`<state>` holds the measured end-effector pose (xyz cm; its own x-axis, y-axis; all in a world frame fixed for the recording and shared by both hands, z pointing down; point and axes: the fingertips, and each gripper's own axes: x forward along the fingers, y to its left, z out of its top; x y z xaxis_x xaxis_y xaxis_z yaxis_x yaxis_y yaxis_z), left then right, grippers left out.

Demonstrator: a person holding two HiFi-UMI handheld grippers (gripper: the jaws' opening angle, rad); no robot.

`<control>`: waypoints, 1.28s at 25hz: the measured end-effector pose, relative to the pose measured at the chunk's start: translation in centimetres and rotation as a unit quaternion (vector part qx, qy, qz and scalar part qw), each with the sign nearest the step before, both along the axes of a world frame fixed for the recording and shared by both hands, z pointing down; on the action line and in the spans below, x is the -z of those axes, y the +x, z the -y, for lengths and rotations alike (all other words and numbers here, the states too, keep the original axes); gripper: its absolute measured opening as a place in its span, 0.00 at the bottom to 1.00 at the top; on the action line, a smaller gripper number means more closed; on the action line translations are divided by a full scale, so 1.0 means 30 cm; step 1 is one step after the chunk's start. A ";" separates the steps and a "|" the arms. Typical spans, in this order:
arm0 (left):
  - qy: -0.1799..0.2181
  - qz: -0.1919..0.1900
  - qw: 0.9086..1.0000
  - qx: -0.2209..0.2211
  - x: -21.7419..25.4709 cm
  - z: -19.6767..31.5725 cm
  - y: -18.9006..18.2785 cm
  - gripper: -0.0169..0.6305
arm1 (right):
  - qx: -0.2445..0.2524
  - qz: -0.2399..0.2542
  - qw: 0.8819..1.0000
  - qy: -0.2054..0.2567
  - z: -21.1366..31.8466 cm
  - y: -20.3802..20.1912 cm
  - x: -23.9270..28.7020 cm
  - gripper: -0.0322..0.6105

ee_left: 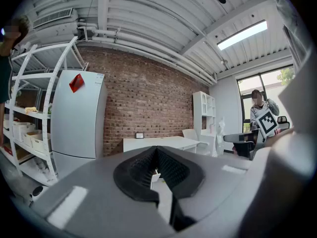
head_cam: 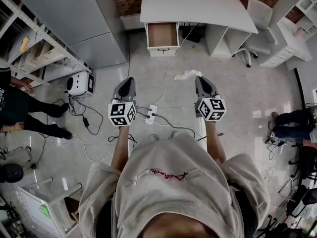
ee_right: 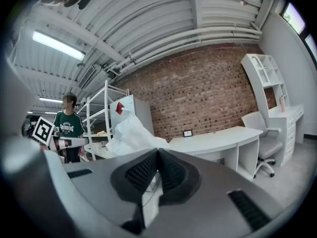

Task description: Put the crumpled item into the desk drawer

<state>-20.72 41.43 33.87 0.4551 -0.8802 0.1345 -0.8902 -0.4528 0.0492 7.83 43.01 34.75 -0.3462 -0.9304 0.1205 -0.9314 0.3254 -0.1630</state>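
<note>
A white crumpled item point(head_cam: 188, 75) hangs at the tip of my right gripper point(head_cam: 200, 78), which is shut on it. In the right gripper view the crumpled item point(ee_right: 130, 132) bulges up to the left of the closed jaws of the right gripper point(ee_right: 157, 151). My left gripper point(head_cam: 128, 80) is held level beside it with its jaws shut and nothing in them; the left gripper point(ee_left: 156, 150) points at the white desk point(ee_left: 157, 142). The desk point(head_cam: 198, 8) stands ahead against the brick wall. Its drawer point(head_cam: 162, 35) is pulled open at the left end and looks empty.
A power strip point(head_cam: 150, 114) and loose cables lie on the floor just below the grippers. A white chair point(head_cam: 257, 39) stands right of the desk, a grey cabinet point(head_cam: 79, 19) and a shelf rack point(head_cam: 34, 48) to the left. People stand at the left point(head_cam: 15, 108) and right point(head_cam: 292, 123) edges.
</note>
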 end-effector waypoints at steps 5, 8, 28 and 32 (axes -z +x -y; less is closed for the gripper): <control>-0.001 -0.002 1.000 -0.005 -0.004 -0.006 0.000 0.04 | 0.002 -0.006 1.000 -0.002 -0.014 -0.014 -0.004 0.07; 0.000 -0.003 1.000 -0.006 -0.004 -0.013 -0.005 0.04 | 0.005 -0.009 1.000 -0.003 -0.014 -0.029 -0.002 0.07; -0.011 0.004 1.000 0.011 -0.031 -0.021 0.165 0.04 | 0.041 -0.025 0.999 -0.006 0.014 0.118 -0.037 0.07; -0.012 0.001 1.000 0.018 -0.041 -0.024 0.226 0.04 | 0.048 -0.027 0.998 -0.007 0.038 0.183 -0.048 0.07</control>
